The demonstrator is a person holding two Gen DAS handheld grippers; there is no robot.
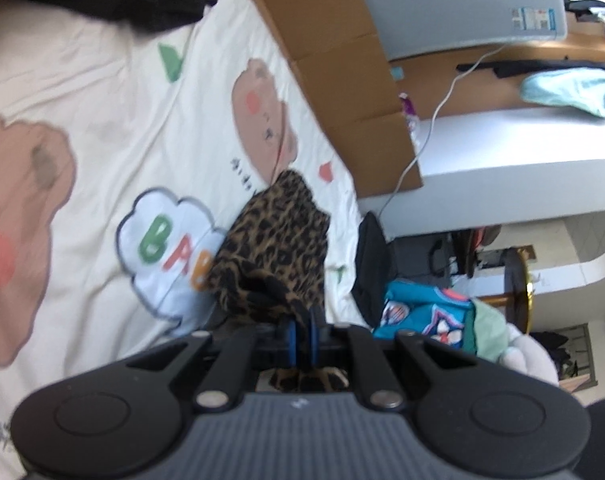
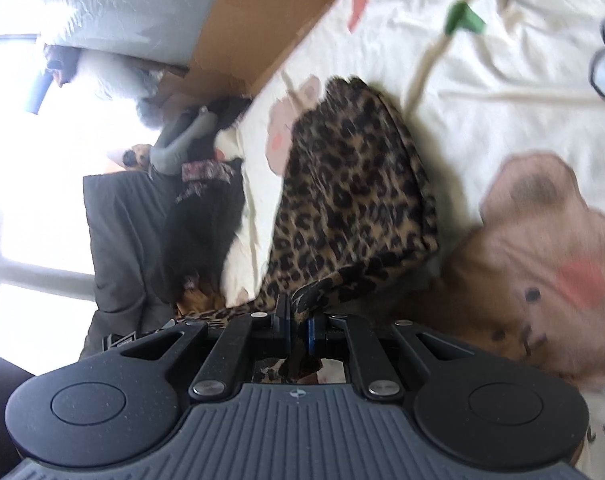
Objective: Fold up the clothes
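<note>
— Leopard-print garment (image 1: 276, 240): where is it?

— On the cream cartoon bedsheet (image 1: 102, 92), spreading away from both grippers toward the far side, beside the cardboard box (image 1: 342, 92).

— The left gripper (image 1: 302, 334)?

— Its blue-padded fingers are pressed together on the garment's near edge; fabric shows between and behind them.

— And the right gripper (image 2: 298, 326)?

— It too is pinching a near fold of that garment (image 2: 350, 196), which is bunched and lifted there. Dark clothes (image 2: 198, 232) lie to the left.
</note>
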